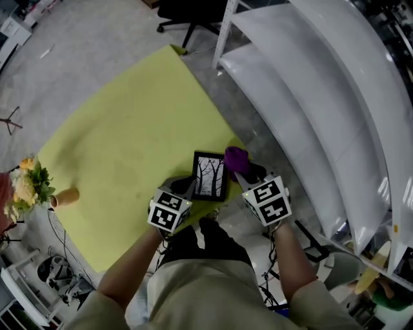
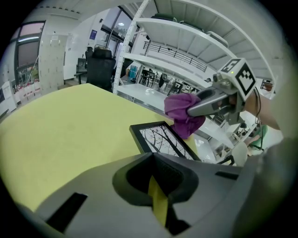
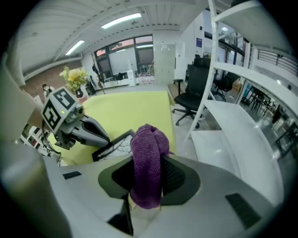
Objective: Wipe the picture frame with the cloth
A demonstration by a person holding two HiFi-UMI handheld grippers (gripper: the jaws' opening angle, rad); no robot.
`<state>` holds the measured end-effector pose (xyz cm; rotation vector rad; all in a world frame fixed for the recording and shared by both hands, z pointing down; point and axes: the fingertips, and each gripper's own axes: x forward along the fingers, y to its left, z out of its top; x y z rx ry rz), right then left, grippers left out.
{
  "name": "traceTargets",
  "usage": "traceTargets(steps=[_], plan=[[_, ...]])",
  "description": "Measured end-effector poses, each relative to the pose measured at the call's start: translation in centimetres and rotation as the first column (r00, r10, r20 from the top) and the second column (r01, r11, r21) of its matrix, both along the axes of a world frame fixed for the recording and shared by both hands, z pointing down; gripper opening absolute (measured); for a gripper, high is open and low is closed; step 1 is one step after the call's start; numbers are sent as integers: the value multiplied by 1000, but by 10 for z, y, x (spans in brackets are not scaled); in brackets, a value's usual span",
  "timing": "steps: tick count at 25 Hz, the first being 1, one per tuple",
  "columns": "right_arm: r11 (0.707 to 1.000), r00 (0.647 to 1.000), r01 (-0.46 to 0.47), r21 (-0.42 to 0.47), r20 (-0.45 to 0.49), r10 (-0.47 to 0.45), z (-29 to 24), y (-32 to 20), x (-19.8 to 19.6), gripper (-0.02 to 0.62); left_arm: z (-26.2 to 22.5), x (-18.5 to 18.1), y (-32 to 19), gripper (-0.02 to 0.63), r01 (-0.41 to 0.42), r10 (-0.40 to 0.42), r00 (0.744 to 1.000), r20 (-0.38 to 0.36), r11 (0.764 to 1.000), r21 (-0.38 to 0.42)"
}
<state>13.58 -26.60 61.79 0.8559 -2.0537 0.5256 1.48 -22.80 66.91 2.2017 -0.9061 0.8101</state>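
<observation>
A black picture frame point(image 1: 210, 175) with a bare-tree print lies near the yellow table's point(image 1: 122, 148) near right edge. My left gripper point(image 1: 186, 187) meets the frame's left side; in the left gripper view its jaws point(image 2: 156, 179) are drawn in to a thin slit, and the frame point(image 2: 160, 138) runs in behind their tips. My right gripper point(image 1: 241, 169) is shut on a bunched purple cloth point(image 1: 235, 156). The cloth point(image 2: 182, 111) hangs at the frame's far right corner. It fills the right jaws point(image 3: 147, 186) as a thick purple roll point(image 3: 148, 158), with the frame point(image 3: 114, 145) just left of it.
A small vase of yellow and white flowers point(image 1: 29, 185) stands at the table's left corner. White curved shelving point(image 1: 310, 97) rises close on the right, and a black office chair point(image 1: 187, 16) is beyond the far corner. Cables and equipment point(image 1: 51, 277) lie on the floor at lower left.
</observation>
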Motion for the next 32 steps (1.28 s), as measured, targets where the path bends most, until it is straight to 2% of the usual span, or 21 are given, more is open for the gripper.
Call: traceTargets(steps=[3, 6, 9, 12, 17, 22, 27, 32], plan=[[997, 995, 71, 33, 75, -73, -21, 9, -37, 124, 0, -1, 1, 9, 1, -1, 1000, -13, 1000, -2], [992, 981, 128, 13, 145, -128, -20, 17, -76, 124, -1, -1, 1, 9, 1, -1, 1000, -11, 1000, 7], [986, 975, 167, -28, 153, -161, -5, 26, -99, 124, -1, 1, 0, 9, -3, 3, 1000, -8, 1000, 13], [983, 977, 168, -77, 148, -156, 16, 36, -106, 124, -1, 2, 0, 8, -9, 10, 1000, -11, 1000, 15], [983, 980, 130, -130, 168, -107, 38, 43, -102, 124, -1, 0, 1, 9, -22, 22, 1000, -14, 1000, 20], [977, 986, 130, -169, 121, -111, 47, 51, -86, 124, -1, -1, 0, 9, -28, 28, 1000, -14, 999, 26], [980, 991, 121, -159, 70, -111, 45, 56, -67, 124, -1, 0, 2, 9, -39, 40, 999, -24, 999, 18], [988, 999, 32, -150, 12, -31, 47, 52, -29, 123, 0, -1, 0, 9, -44, 44, 999, -22, 999, 24]])
